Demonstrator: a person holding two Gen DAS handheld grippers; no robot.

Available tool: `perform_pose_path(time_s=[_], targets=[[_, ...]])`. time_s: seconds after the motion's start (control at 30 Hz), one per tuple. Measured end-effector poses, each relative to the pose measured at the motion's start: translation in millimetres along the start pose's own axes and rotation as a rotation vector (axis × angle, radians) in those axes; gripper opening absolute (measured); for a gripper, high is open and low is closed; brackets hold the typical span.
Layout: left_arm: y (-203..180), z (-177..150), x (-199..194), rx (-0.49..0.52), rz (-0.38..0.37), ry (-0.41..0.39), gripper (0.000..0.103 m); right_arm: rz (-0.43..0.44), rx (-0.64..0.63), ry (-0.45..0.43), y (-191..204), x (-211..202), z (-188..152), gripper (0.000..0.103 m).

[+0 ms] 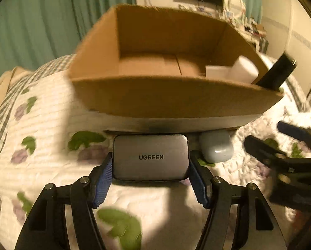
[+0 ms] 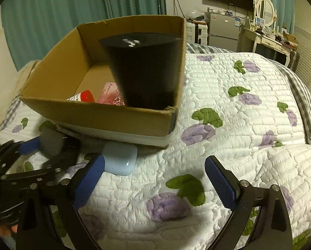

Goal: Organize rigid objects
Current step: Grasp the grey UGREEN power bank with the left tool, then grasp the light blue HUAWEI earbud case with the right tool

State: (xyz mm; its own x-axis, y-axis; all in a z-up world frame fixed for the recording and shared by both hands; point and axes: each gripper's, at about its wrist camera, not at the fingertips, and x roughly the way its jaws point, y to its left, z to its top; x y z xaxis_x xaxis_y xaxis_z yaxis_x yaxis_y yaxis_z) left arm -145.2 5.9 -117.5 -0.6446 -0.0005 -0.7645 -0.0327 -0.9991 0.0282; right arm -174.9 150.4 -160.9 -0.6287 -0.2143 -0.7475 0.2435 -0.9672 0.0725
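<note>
left gripper (image 1: 150, 166): blue pads pinching a grey rectangular UGREEN charger block (image 1: 150, 157) by its sides, right in front of the box
right gripper (image 2: 154, 171): spread wide, nothing in it, over the floral white quilt (image 2: 238, 125)
open brown cardboard box (image 2: 105, 114): on the quilt, tall black cylinder (image 2: 142, 70) leaning in its corner
pale blue rounded earbud case (image 2: 121, 160): on the quilt, touching the box's base

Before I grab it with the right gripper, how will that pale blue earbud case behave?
The earbud case looks rigid, so it shouldn't flex. Its glossy, rounded shell may slip between the pads. It sits on the soft quilt, so it probably won't roll.
</note>
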Motion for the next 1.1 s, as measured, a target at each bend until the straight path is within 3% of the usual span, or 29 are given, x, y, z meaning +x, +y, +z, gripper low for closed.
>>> perform_pose_path(time_s=[0.17,0.3,0.53,0.63,1.1], targets=[[19,-4,-22,-0.054,-0.008,-0.016,0.067,0.003,-0.034,0.029,19,11,0,0.088],[26,-4,-12,-0.068,0.026,-0.013,0.068,-0.016,-0.101,0.082,42,29,1,0.075],[35,-1,-5,-0.096,0.045,-0.014,0.067,-0.002,-0.078,0.15,47,59,3,0.07],[33,0,-4,-0.092,0.05,-0.014,0.068,0.002,-0.09,0.146,49,62,5,0.053],[27,-4,-37,-0.077,0.036,-0.043,0.067,0.053,-0.111,0.05,42,-10,-3,0.053]])
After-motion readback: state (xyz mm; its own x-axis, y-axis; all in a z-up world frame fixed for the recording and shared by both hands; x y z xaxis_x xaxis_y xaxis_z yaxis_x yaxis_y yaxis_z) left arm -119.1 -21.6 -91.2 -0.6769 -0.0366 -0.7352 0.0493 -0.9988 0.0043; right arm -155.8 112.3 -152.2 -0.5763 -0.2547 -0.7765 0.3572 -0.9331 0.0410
